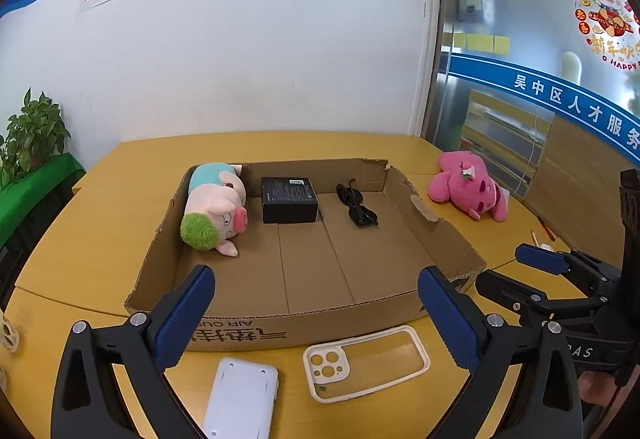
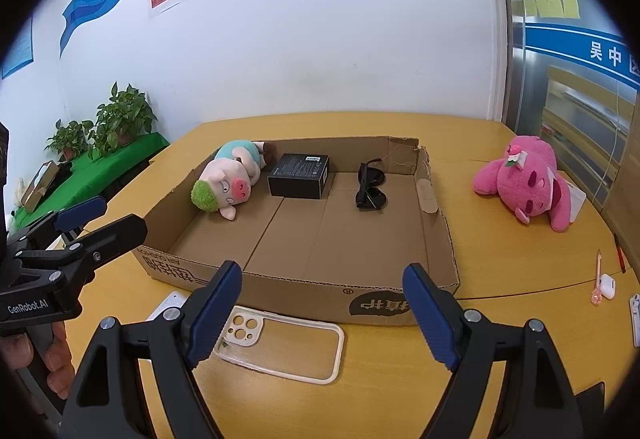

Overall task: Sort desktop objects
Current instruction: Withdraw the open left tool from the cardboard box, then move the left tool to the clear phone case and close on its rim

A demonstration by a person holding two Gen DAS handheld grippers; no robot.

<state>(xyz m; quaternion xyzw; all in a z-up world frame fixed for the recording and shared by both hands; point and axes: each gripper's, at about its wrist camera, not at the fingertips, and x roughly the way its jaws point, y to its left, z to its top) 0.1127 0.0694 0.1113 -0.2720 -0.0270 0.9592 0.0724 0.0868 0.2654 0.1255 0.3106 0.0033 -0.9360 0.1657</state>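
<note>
A shallow cardboard box [image 1: 436, 235] [image 2: 436, 239] on the yellow table holds a pig plush [image 1: 218, 205] [image 2: 228, 183], a black box [image 1: 289, 199] [image 2: 300, 175] and black sunglasses [image 1: 358, 205] [image 2: 370, 187]. In front of the box lie a clear phone case [image 1: 364, 367] [image 2: 280, 343] and a white phone [image 1: 242, 395] [image 2: 168, 303]. A pink plush [image 1: 468, 185] [image 2: 528, 181] lies right of the box. My left gripper [image 1: 316, 315] is open and empty above the phone and case. My right gripper [image 2: 322, 315] is open and empty above the case.
Potted plants [image 2: 120, 119] stand on a green-covered surface at the left. A white earbud case [image 2: 608, 285], a pink pen [image 2: 598, 275] and a white item [image 2: 636, 315] lie on the table at the right. Glass wall at the right.
</note>
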